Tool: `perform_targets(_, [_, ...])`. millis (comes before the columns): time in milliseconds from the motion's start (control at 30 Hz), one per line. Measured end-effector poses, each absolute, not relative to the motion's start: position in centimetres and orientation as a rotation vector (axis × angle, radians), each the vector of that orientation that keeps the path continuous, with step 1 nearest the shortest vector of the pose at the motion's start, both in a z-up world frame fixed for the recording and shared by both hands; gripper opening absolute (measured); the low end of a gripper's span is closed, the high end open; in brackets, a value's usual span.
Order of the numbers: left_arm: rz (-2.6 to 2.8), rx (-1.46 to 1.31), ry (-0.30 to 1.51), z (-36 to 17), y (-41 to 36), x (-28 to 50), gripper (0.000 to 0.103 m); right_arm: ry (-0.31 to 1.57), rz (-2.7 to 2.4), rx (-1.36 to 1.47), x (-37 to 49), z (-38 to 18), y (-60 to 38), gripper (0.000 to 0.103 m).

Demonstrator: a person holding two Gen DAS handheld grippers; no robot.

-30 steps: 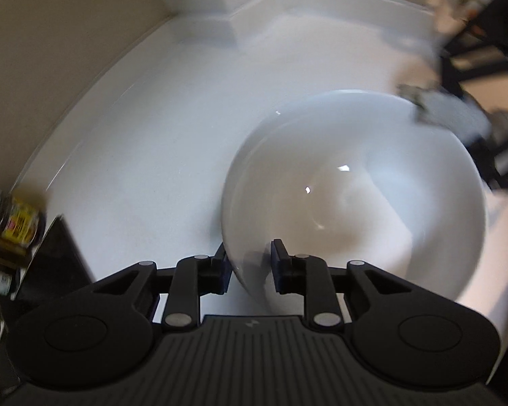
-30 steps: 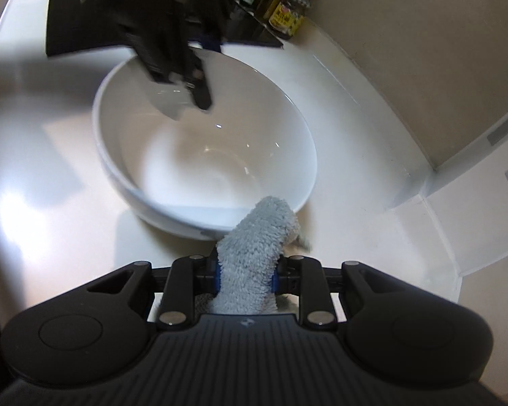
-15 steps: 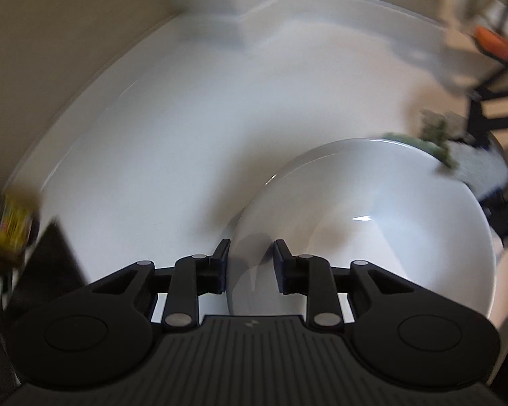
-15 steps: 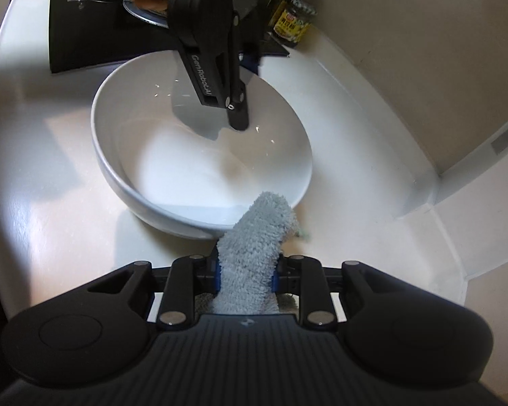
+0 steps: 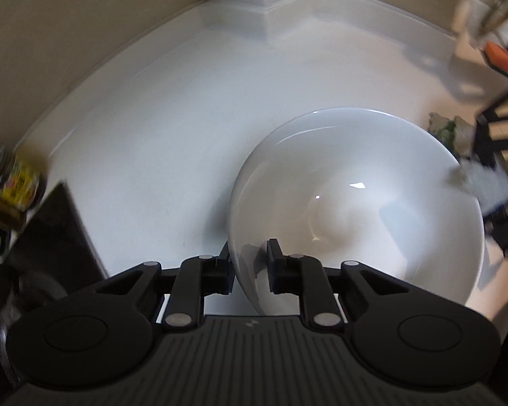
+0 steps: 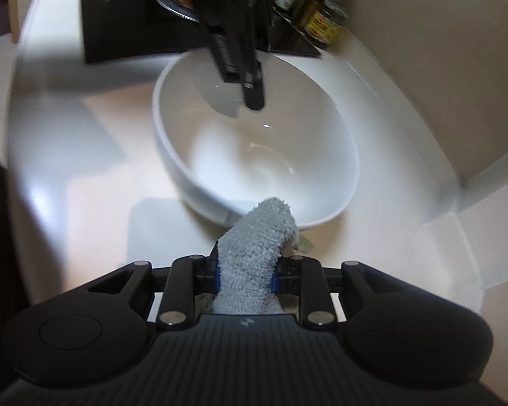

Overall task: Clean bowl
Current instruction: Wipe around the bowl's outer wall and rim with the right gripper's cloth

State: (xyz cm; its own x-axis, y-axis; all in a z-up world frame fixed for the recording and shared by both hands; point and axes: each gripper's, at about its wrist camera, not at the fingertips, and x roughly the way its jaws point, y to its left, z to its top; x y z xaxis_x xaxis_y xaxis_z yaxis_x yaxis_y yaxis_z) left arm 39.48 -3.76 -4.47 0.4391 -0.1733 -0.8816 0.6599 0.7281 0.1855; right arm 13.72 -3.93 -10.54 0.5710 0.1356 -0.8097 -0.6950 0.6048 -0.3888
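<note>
Our left tool (image 5: 248, 267) clamps the rim of the white bowl (image 6: 254, 155) at its 12 o'clock edge on the bench (image 6: 84, 203). Our right tool (image 6: 245, 272) pinches a grey cloth (image 6: 254, 253), its tip over the bowl's 6 o'clock rim.

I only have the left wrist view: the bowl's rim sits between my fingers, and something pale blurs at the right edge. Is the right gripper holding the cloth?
Observer: Yes. The right gripper is shut on a grey cloth, which stands up between its fingers.
Operator: Is it inside the bowl?
Observer: No. Its tip only reaches the near rim of the bowl; I cannot tell whether they touch.
Operator: Anything to avoid behind my gripper?
Observer: Bottles and jars stand along the wall beside a black cooktop, just past the bowl's far rim.
</note>
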Motion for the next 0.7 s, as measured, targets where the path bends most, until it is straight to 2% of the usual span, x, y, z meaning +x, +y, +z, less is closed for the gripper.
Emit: perform_targets(700, [-0.632, 0.624, 0.947, -4.5, -4.2, 38.9, 0.024, 0.844, 0.510, -0.769, 14.2, -10.3, -5.0, 0.021])
